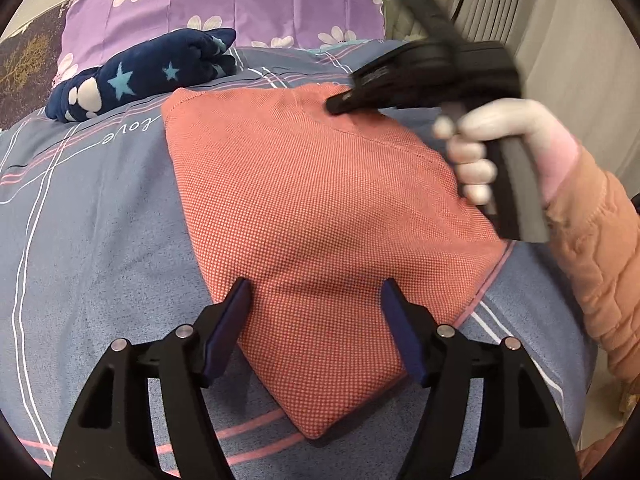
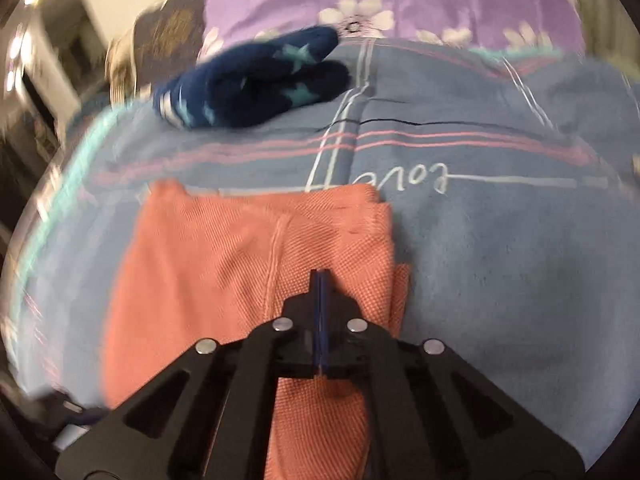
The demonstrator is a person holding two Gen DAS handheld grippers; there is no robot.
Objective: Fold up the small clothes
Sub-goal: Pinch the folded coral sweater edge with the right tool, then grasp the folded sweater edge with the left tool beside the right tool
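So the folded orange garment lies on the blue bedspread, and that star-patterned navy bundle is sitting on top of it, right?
Not quite. The navy bundle is not on the orange garment; it lies apart from it, farther back on the blue bedspread near the purple flowered pillow. The left wrist view shows bedspread between them.

folded garment (image 1: 312, 200) on bedspread (image 1: 100, 240), bundle (image 1: 140, 74) behind

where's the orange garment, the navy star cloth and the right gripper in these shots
orange garment (image 1: 320, 200): left wrist view, middle of its folded top face
navy star cloth (image 1: 140, 76): left wrist view, on its rolled middle, near a star
right gripper (image 2: 321, 280): right wrist view, tip of its closed fingers
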